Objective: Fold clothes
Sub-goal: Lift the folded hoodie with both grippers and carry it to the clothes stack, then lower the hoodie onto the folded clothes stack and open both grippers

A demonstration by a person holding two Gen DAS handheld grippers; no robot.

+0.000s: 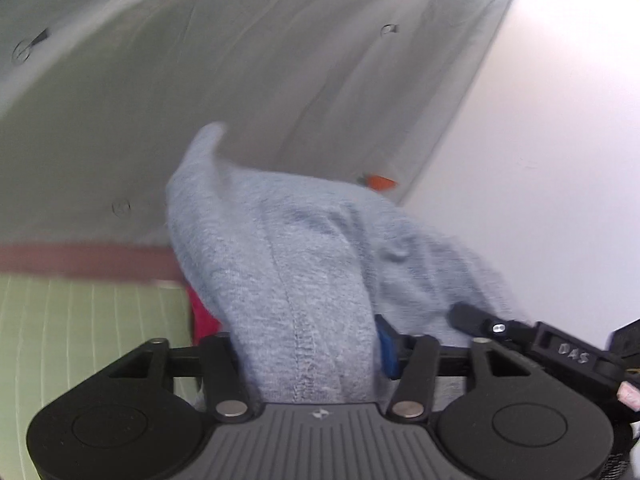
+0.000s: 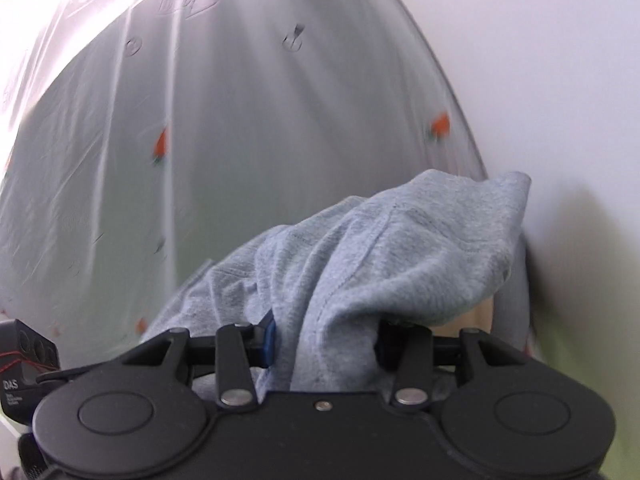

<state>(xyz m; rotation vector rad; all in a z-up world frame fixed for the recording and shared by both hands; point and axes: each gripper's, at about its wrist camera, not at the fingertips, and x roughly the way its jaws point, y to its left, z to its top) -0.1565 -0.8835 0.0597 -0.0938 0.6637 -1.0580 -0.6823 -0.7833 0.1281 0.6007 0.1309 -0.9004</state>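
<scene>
A grey knit garment (image 1: 304, 264) bunches up over my left gripper (image 1: 306, 344) and fills the gap between its jaws, against the blue pad (image 1: 386, 350). The fingertips are buried under the cloth. In the right wrist view the same grey garment (image 2: 392, 248) drapes over my right gripper (image 2: 324, 344) and is pinched between its blue pad (image 2: 269, 344) and the opposite finger. Part of the right gripper's black body (image 1: 560, 344) shows at the right edge of the left wrist view. The left gripper's body (image 2: 24, 360) shows at the left edge of the right wrist view.
A white sheet (image 2: 240, 140) with small orange prints (image 2: 440, 126) hangs or lies ahead, beside a plain white wall (image 1: 540, 140). A pale green striped fabric (image 1: 80, 340), a red cloth (image 1: 204, 316) and a reddish band (image 1: 80, 260) sit at the lower left.
</scene>
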